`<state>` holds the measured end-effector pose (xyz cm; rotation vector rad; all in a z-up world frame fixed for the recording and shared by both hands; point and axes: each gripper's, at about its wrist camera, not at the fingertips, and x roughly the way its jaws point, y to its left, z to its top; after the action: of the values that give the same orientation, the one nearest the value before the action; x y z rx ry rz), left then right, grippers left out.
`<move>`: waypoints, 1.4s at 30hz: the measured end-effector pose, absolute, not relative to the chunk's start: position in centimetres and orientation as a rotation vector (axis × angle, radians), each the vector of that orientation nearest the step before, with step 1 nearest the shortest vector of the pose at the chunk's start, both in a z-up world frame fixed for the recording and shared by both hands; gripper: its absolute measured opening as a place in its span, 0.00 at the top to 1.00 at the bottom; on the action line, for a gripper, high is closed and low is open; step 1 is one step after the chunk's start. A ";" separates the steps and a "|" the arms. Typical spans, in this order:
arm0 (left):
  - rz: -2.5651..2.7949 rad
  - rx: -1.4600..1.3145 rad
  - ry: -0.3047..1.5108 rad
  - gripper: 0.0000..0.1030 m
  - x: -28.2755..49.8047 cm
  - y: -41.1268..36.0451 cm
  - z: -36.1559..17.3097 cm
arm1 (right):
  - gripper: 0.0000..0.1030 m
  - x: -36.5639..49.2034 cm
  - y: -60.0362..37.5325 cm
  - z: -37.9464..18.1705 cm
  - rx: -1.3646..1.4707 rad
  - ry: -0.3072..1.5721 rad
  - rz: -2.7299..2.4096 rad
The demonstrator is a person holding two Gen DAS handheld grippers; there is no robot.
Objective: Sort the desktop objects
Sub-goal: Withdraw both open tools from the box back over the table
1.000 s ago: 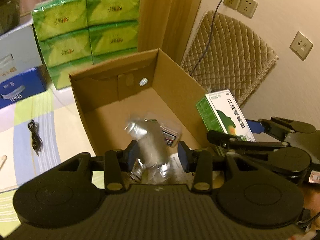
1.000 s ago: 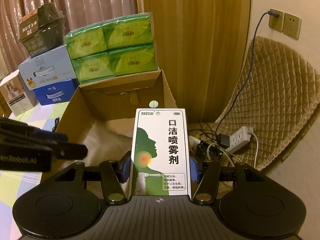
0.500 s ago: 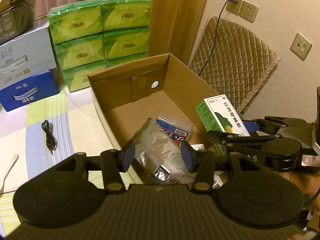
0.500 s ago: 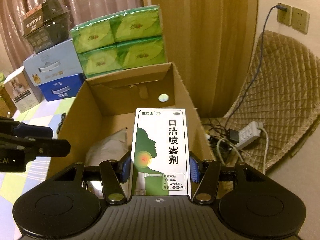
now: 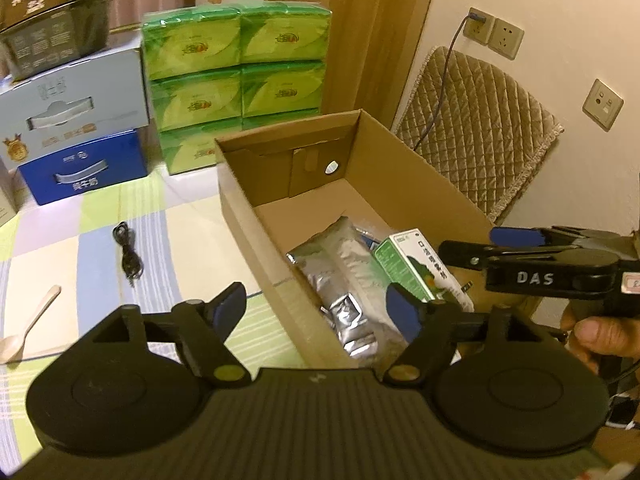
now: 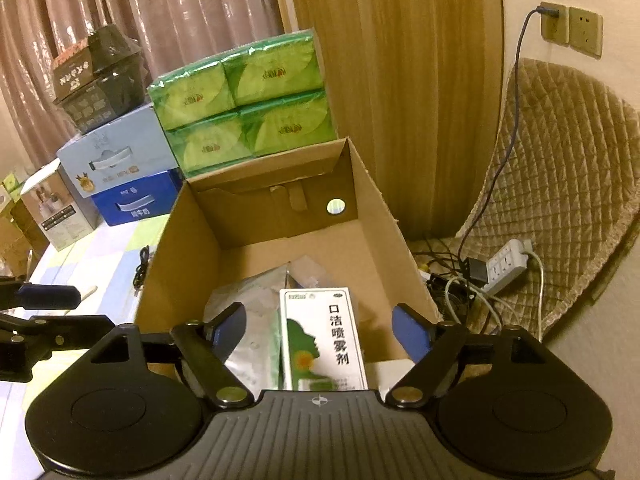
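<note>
In the cardboard box (image 6: 372,200), the green-and-white spray carton (image 6: 322,338) lies free between the right gripper's (image 6: 320,330) opening jaws.

The lower end of the spray box (image 6: 324,340) is hidden behind the body of the right claw (image 6: 320,330), so its fine print cannot be read. In the left wrist view the left claw (image 5: 316,308) covers the near end of the silver pouch (image 5: 340,280). A blue packet (image 5: 366,237) under the pouch shows only a sliver. The picture's edge cuts off the spoon (image 5: 28,330). The person's hand (image 5: 604,334) is half hidden.
</note>
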<state>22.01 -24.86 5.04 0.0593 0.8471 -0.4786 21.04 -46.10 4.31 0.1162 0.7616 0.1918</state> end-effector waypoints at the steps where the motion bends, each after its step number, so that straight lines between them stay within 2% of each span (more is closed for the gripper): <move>1: -0.475 0.057 0.845 0.26 21.6 -24.5 5.2 | 0.19 20.6 -46.0 4.6 0.112 0.757 0.190; 8: -0.454 0.055 0.834 0.13 18.6 -22.0 6.3 | 0.02 17.1 -45.1 6.4 0.112 0.747 0.182; 12: -0.430 0.053 0.810 0.05 16.5 -20.2 7.3 | 0.02 15.3 -44.3 7.0 0.108 0.754 0.184; 18: -0.390 0.063 0.777 0.01 13.3 -17.5 8.2 | 0.02 12.7 -42.6 8.1 0.101 0.757 0.204; 42: -0.168 -0.009 0.715 0.01 3.3 -2.8 9.4 | 0.02 5.2 -32.9 11.3 0.047 0.708 0.397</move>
<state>3.33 -2.80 9.37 -0.0093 0.7149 -0.1677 5.19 -32.91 11.34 0.0473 0.7082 0.3974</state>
